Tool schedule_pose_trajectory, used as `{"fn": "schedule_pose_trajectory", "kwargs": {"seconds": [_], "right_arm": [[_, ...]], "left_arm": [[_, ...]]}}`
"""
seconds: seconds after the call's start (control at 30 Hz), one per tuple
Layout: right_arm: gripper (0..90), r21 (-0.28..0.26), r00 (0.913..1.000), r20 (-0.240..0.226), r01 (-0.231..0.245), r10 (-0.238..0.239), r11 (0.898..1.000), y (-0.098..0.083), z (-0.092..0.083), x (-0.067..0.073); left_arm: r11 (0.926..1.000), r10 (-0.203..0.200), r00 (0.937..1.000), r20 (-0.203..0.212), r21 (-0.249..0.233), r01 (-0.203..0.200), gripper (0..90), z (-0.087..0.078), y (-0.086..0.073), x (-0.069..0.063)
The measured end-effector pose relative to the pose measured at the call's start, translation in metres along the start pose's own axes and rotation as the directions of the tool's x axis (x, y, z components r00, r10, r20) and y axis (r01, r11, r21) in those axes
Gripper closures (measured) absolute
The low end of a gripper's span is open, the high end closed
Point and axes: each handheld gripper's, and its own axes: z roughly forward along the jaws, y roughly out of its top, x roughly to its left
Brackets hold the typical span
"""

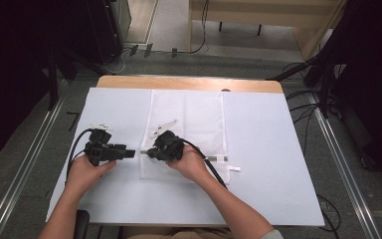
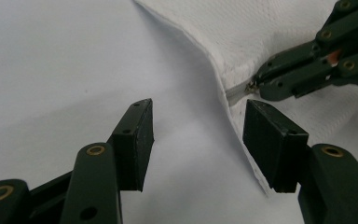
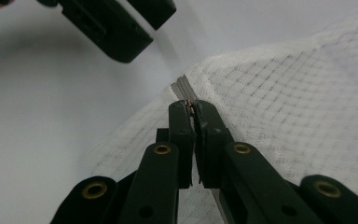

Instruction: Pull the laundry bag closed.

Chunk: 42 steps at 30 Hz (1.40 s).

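Item: white mesh zippered laundry bag [image 1: 186,124], flat on the white table sheet [image 1: 278,174]; I judge it soft, light, prone to bunching. My right gripper [image 3: 192,108] pinches the small metal zipper pull [image 2: 250,87] at the bag's left edge. My left gripper [image 2: 198,126] gapes just beside that corner, best hold there.

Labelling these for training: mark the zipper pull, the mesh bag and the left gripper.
zipper pull [image 3: 190,107], right gripper view, metal tab pinched between the jaws.
mesh bag [image 1: 199,112], high view, bare middle of the fabric.
left gripper [image 2: 198,133], left gripper view, midway between its open fingertips.
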Motion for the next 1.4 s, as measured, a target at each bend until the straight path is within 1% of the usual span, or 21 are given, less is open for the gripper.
{"fn": "schedule_pose_trajectory", "kwargs": {"seconds": [0.07, 0.13, 0.27, 0.33, 0.4, 0.5, 0.53, 0.63, 0.7, 0.73, 0.77, 0.8, 0.87, 0.9, 0.97, 1.07, 1.27, 1.3, 1.33, 1.37, 1.4], "right_arm": [[87.4, -0.004, 1.0000, -0.003, -0.007, 0.007, 1.000, 0.002, -0.003, -0.001], [87.4, -0.003, 1.0000, -0.006, 0.000, 0.000, 1.000, 0.003, -0.005, -0.002], [87.4, -0.005, 0.9999, -0.007, 0.008, -0.008, 1.000, 0.004, -0.008, -0.001], [87.4, -0.007, 0.9999, -0.013, 0.006, -0.006, 1.000, 0.005, -0.011, -0.001], [87.4, -0.007, 0.9999, -0.011, 0.009, -0.009, 1.000, 0.005, -0.011, -0.001], [87.4, -0.010, 0.9996, -0.024, 0.017, -0.017, 1.000, 0.006, -0.014, -0.002], [87.4, -0.010, 0.9996, -0.024, 0.017, -0.017, 1.000, 0.006, -0.014, -0.002], [87.4, -0.011, 0.9995, -0.025, 0.019, -0.020, 1.000, 0.007, -0.017, -0.002], [87.5, -0.012, 0.9993, -0.030, 0.022, -0.023, 1.000, 0.008, -0.019, -0.002], [87.4, -0.014, 0.9990, -0.037, 0.023, -0.023, 1.000, 0.009, -0.020, -0.002], [87.4, -0.014, 0.9990, -0.037, 0.023, -0.023, 1.000, 0.009, -0.020, -0.002], [87.4, -0.011, 0.9989, -0.037, 0.029, -0.030, 1.000, 0.010, -0.022, -0.001], [87.5, -0.011, 0.9985, -0.037, 0.040, -0.040, 0.999, 0.010, -0.023, -0.001], [87.4, -0.009, 0.9987, -0.035, 0.037, -0.037, 0.999, 0.011, -0.024, -0.001], [87.5, -0.010, 0.9986, -0.037, 0.037, -0.038, 0.999, 0.011, -0.024, -0.001], [87.4, -0.010, 0.9983, -0.042, 0.039, -0.039, 0.999, 0.011, -0.025, -0.002], [87.4, -0.006, 0.9982, -0.044, 0.039, -0.040, 0.999, 0.012, -0.026, 0.000], [87.4, -0.006, 0.9982, -0.045, 0.040, -0.040, 0.999, 0.012, -0.026, 0.000], [87.4, -0.005, 0.9983, -0.047, 0.035, -0.035, 0.999, 0.012, -0.026, 0.000], [87.4, -0.005, 0.9983, -0.047, 0.035, -0.035, 0.999, 0.012, -0.026, 0.000], [87.5, -0.007, 0.9981, -0.047, 0.040, -0.040, 0.999, 0.012, -0.025, 0.000]], "left_arm": [[1.0000, 0.001, 0.9998, 0.018, -0.004, -0.001, 43.4, 0.000, 0.001, -0.002], [0.9999, 0.012, 0.9995, 0.031, -0.013, -0.012, 43.4, 0.000, 0.001, -0.004], [0.9994, 0.034, 0.9985, 0.043, 0.004, -0.035, 43.3, 0.005, 0.002, -0.008], [0.9994, 0.032, 0.9973, 0.066, 0.013, -0.033, 41.8, 0.008, 0.002, -0.009], [0.9996, 0.028, 0.9948, 0.098, 0.007, -0.029, 41.1, 0.012, 0.003, -0.010], [0.9996, 0.027, 0.9925, 0.119, 0.003, -0.028, 41.1, 0.018, 0.004, -0.012], [0.9995, 0.029, 0.9924, 0.120, 0.007, -0.030, 41.1, 0.019, 0.004, -0.013], [0.9978, 0.058, 0.9927, 0.106, 0.026, -0.061, 43.6, 0.023, 0.004, -0.015], [0.9979, 0.056, 0.9924, 0.110, 0.027, -0.060, 44.7, 0.025, 0.005, -0.015], [0.9981, 0.054, 0.9911, 0.122, 0.022, -0.057, 45.9, 0.026, 0.005, -0.016], [0.9980, 0.058, 0.9909, 0.122, 0.016, -0.061, 45.9, 0.027, 0.005, -0.016], [0.9976, 0.067, 0.9904, 0.121, 0.012, -0.069, 48.0, 0.027, 0.006, -0.016], [0.9976, 0.067, 0.9893, 0.129, 0.005, -0.068, 49.2, 0.027, 0.007, -0.016], [0.9978, 0.066, 0.9892, 0.131, 0.004, -0.067, 52.9, 0.027, 0.007, -0.016], [0.9979, 0.063, 0.9891, 0.133, 0.009, -0.065, 54.0, 0.028, 0.007, -0.016], [0.9983, 0.051, 0.9869, 0.153, 0.022, -0.055, 56.6, 0.029, 0.007, -0.016], [0.9969, 0.073, 0.9858, 0.151, 0.019, -0.077, 60.8, 0.028, 0.008, -0.018], [0.9967, 0.075, 0.9855, 0.152, 0.019, -0.079, 63.1, 0.028, 0.009, -0.019], [0.9966, 0.076, 0.9838, 0.163, 0.020, -0.080, 71.0, 0.028, 0.009, -0.020], [0.9968, 0.075, 0.9831, 0.167, 0.015, -0.079, 71.0, 0.027, 0.009, -0.021], [0.9964, 0.080, 0.9845, 0.156, 0.015, -0.083, 74.1, 0.027, 0.009, -0.021]]}}
